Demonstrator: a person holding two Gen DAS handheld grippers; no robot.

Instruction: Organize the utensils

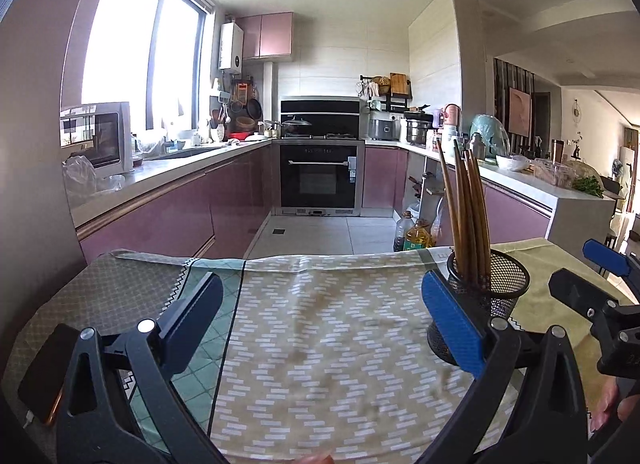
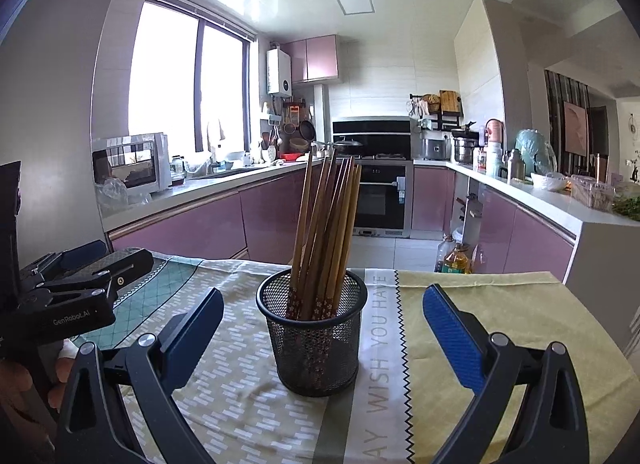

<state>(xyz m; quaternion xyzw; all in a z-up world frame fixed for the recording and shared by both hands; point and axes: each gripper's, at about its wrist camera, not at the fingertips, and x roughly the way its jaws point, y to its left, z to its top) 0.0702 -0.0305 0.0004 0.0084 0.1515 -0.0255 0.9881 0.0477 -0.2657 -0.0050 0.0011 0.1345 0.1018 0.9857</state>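
Nearest to us, our left gripper (image 1: 322, 306) stands with its jaws spread wide over the patterned tablecloth (image 1: 320, 344), with nothing between them. Its right finger (image 1: 452, 328) sits just in front of the black mesh holder (image 1: 500, 288), though we cannot tell whether the two touch. A dark phone (image 1: 44, 372) lies on the cloth at the near left edge.

Our right gripper (image 2: 322, 322) is likewise spread wide and grips nothing. The mesh holder stands upright on the cloth between and just beyond its fingers, clear of both pads. The bundle of wooden chopsticks (image 2: 328, 232) stands in the holder, decorated ends down, tips fanning upward and leaning slightly right.

From the right wrist view we see the left gripper's black body at the left edge, near a fingertip of the hand (image 2: 24, 388) that holds it.

Beyond the table edge, oil bottles (image 2: 454, 256) stand on the tiled floor. Farther on, pink cabinets (image 2: 192, 224) run along both sides beneath cluttered counters, a small white oven (image 2: 132, 164) sits by the window (image 2: 188, 80), and a built-in oven (image 2: 380, 200) stands at the far wall.
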